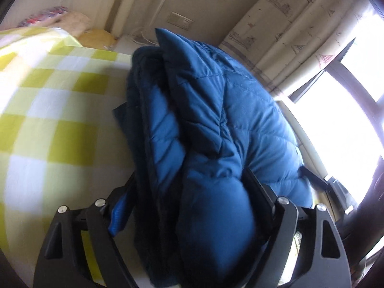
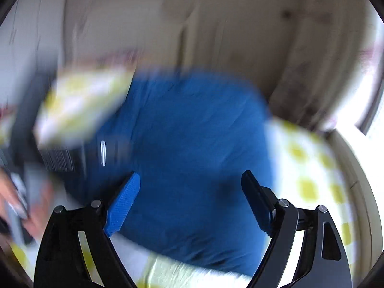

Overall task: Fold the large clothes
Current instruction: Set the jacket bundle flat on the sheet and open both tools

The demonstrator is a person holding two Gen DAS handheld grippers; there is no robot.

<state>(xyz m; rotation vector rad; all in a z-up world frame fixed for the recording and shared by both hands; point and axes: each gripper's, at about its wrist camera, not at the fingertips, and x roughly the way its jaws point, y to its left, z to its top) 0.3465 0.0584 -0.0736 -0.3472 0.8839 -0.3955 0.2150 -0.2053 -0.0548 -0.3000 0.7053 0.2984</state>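
A blue quilted puffer jacket (image 1: 216, 120) with a dark lining lies bunched on the yellow-and-white checked bed cover (image 1: 48, 110). My left gripper (image 1: 189, 192) has a thick fold of the jacket filling the gap between its fingers, which hold it. In the blurred right wrist view the jacket (image 2: 187, 144) lies spread below my right gripper (image 2: 189, 184), which is open and empty above it. A zip pull (image 2: 102, 152) shows at the jacket's left side.
Patterned curtains (image 1: 288, 28) and a bright window (image 1: 340, 120) stand at the right. Pillows (image 1: 72, 21) lie at the bed's far end. A wall (image 2: 192, 24) is behind the bed. The person's hand (image 2: 14, 199) with the other gripper is at the left edge.
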